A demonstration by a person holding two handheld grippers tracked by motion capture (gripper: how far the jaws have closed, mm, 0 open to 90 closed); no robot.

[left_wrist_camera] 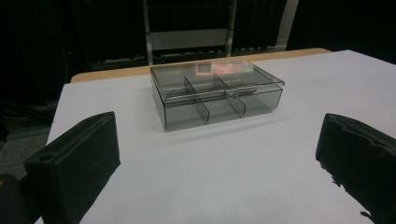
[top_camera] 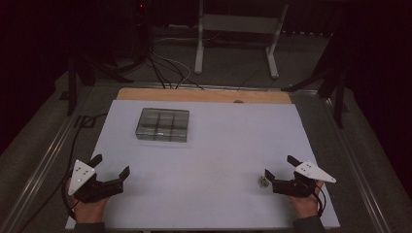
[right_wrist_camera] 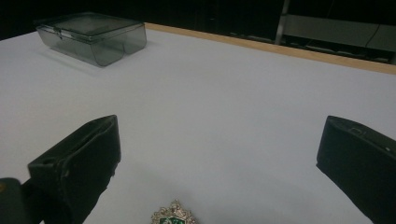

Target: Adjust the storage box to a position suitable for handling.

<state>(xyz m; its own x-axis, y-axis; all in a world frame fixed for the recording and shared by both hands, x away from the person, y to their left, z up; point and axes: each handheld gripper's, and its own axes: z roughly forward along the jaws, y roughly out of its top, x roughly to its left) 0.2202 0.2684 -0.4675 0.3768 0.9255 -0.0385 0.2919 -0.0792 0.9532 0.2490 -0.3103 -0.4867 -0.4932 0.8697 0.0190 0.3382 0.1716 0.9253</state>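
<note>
A clear smoky plastic compartment box point(top_camera: 162, 124) with its lid down sits on the white table point(top_camera: 218, 150), back left of centre. My left gripper point(top_camera: 112, 164) rests at the front left, open and empty, aimed toward the box point(left_wrist_camera: 217, 93). In the left gripper view its jaws point(left_wrist_camera: 218, 142) stand wide apart, well short of the box. My right gripper point(top_camera: 279, 166) is open at the front right. A small ornate silver brooch with a green centre point(top_camera: 263, 182) lies on the table just beside its inner jaw. The brooch point(right_wrist_camera: 173, 217) sits low between the jaws of the right gripper point(right_wrist_camera: 219, 135), untouched.
A wooden strip point(top_camera: 204, 94) borders the table's far edge. Beyond it a white metal stand point(top_camera: 238, 24) and cables point(top_camera: 165, 68) lie on the dark floor. In the right gripper view the box point(right_wrist_camera: 93, 35) is far off at upper left.
</note>
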